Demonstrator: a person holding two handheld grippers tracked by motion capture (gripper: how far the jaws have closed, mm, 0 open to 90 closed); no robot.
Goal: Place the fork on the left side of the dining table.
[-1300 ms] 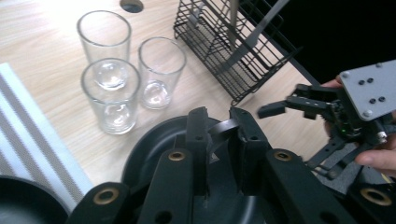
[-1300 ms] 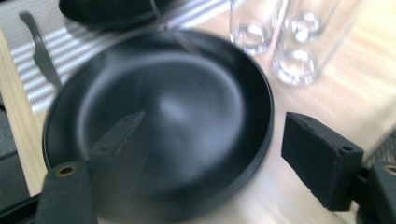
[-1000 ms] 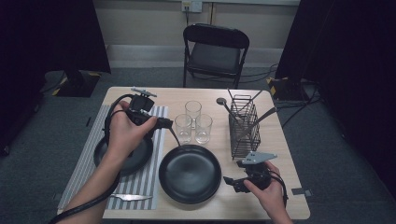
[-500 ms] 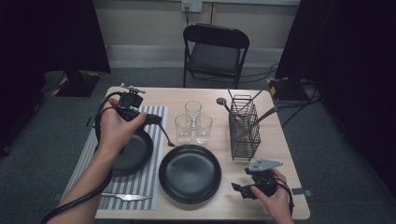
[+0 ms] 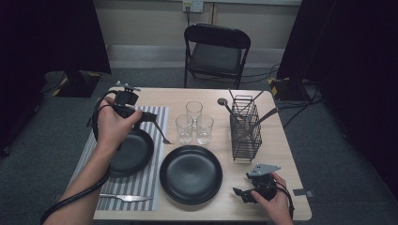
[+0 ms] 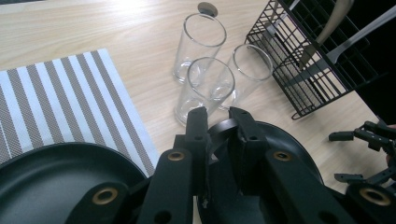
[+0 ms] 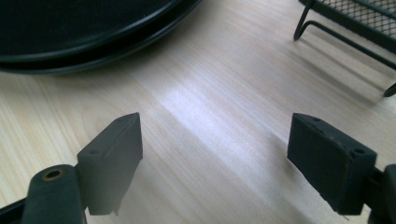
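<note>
2 grippers at a set table: right gripper (image 5: 240, 193), at 5 o'clock, jaws spread wide over bare wood; left gripper (image 5: 151, 117), at 10 o'clock above the striped mat (image 5: 155, 123), jaws clenched on a fork (image 5: 162, 133) whose tines hang beside 3 glasses (image 5: 194, 123).

A light wooden table (image 5: 281, 140) stands before a black folding chair (image 5: 216, 51). On its left side lies a striped placemat (image 5: 155, 122) bearing a black plate (image 5: 133, 152), with a knife (image 5: 124, 198) at the mat's near edge. A second black plate (image 5: 190, 174) sits just beside the mat, and three clear glasses (image 5: 193, 124) cluster behind it. A black wire rack (image 5: 245, 129) holding utensils stands to the right. The left gripper (image 5: 149, 117) hovers over the mat's far part, and a thin dark piece, possibly a fork (image 5: 162, 136), hangs from its tip. The right gripper (image 5: 240, 194) rests low at the table's near right corner, jaws apart.
</note>
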